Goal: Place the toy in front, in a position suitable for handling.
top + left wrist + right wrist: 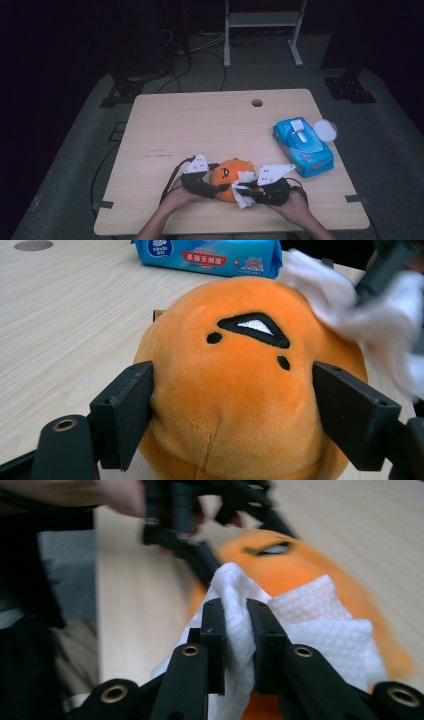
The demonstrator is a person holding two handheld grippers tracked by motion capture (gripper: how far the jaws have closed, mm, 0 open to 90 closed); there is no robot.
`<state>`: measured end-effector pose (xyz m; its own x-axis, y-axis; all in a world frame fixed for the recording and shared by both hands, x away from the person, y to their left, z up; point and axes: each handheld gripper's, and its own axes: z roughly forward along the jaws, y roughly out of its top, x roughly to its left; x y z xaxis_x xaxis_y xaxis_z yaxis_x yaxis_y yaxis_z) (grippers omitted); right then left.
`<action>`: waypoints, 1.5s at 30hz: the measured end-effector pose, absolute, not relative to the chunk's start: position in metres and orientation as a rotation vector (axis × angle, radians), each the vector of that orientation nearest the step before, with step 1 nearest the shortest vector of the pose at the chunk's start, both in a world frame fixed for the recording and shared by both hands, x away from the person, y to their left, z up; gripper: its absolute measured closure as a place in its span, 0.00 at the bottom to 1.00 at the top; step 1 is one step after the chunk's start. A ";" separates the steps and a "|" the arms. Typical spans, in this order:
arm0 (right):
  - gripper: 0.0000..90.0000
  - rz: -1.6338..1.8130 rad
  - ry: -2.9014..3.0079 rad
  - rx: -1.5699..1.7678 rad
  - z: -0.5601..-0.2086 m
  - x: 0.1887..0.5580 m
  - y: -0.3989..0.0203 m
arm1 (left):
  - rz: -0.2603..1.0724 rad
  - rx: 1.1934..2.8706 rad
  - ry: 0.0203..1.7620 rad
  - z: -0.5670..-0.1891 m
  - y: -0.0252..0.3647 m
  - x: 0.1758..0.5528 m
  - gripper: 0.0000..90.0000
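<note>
We find both forearms bare as they enter the high view, with no sleeves in sight. Each hand carries a black two-jaw gripper. We note a pale grey three-cornered plate with small dark dots atop the left gripper (200,176) and a like plate atop the right gripper (260,187). A black cable trails from the left unit in a loop toward the person; a second black cable leaves the right unit at its outer side. In the gripper views we record flat, matte black rectangular pads (125,415) on angular black arms, jointed with brass-coloured ringed rivets. The right gripper's pads (216,630) are of the same make.
</note>
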<state>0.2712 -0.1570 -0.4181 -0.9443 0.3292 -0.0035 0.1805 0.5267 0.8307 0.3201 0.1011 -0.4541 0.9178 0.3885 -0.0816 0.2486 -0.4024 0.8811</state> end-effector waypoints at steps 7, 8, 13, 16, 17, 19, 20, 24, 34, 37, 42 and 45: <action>0.89 1.332 2.577 0.506 -0.421 0.282 -0.178 | 0.131 2.001 0.462 -0.452 0.105 0.323 0.22; 0.89 1.332 2.577 0.506 -0.421 0.282 -0.178 | 0.131 2.001 0.462 -0.452 0.105 0.323 0.21; 0.89 1.275 2.553 0.552 -0.423 0.286 -0.192 | 0.117 1.976 0.476 -0.450 0.106 0.324 0.21; 0.89 1.270 2.549 0.551 -0.422 0.284 -0.193 | 0.134 1.978 0.480 -0.450 0.105 0.324 0.26; 0.89 1.306 2.552 0.545 -0.420 0.282 -0.190 | 0.152 1.967 0.513 -0.450 0.104 0.326 0.27; 0.89 1.357 2.575 0.509 -0.419 0.278 -0.180 | 0.153 1.946 0.553 -0.452 0.102 0.328 0.27; 0.89 1.356 2.585 0.491 -0.418 0.277 -0.175 | 0.155 1.946 0.558 -0.452 0.102 0.329 0.27; 0.89 1.310 2.586 0.452 -0.416 0.275 -0.165 | 0.168 1.947 0.570 -0.451 0.103 0.329 0.27; 0.89 1.312 2.547 0.604 -0.422 0.289 -0.201 | 0.140 1.954 0.561 -0.453 0.104 0.330 0.26; 0.89 1.329 2.563 0.547 -0.419 0.284 -0.185 | 0.172 1.969 0.514 -0.453 0.101 0.326 0.24; 0.89 1.308 2.588 0.478 -0.418 0.280 -0.174 | 0.203 1.995 0.485 -0.450 0.099 0.322 0.25; 0.89 1.309 2.567 0.535 -0.419 0.286 -0.187 | 0.184 1.985 0.499 -0.451 0.101 0.324 0.25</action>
<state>0.2863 -0.1875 -0.4194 -0.9118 0.4100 -0.0220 0.2230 0.5394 0.8120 0.3245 0.1010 -0.4509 0.9019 0.4229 -0.0878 0.2642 -0.3793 0.8868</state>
